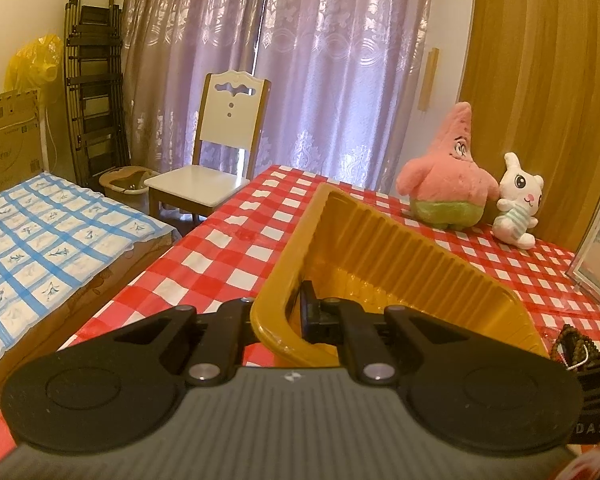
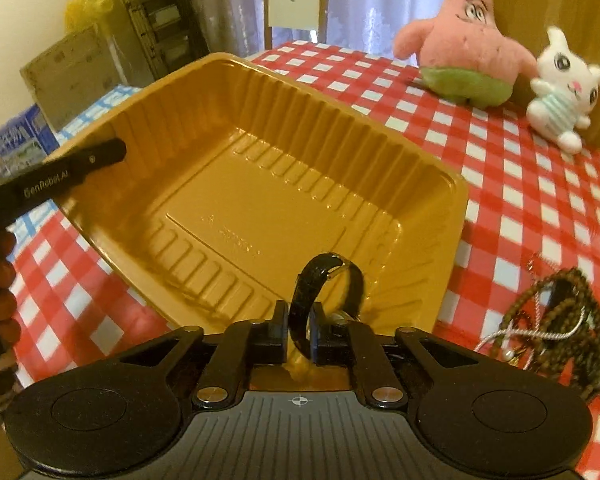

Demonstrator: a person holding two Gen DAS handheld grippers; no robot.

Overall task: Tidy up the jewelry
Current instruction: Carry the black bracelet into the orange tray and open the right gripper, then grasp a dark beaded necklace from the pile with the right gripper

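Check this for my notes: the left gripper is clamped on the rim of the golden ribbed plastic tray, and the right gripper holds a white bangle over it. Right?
One detail is wrong: the bangle is black, not white. The right wrist view shows the glossy black bangle between the right gripper fingers, over the golden ribbed plastic tray. The left gripper does clamp the tray's rim.

Left gripper (image 1: 278, 320) jaws clamped tight; right gripper (image 2: 299, 334) jaws slightly parted, pointing steeply downward.
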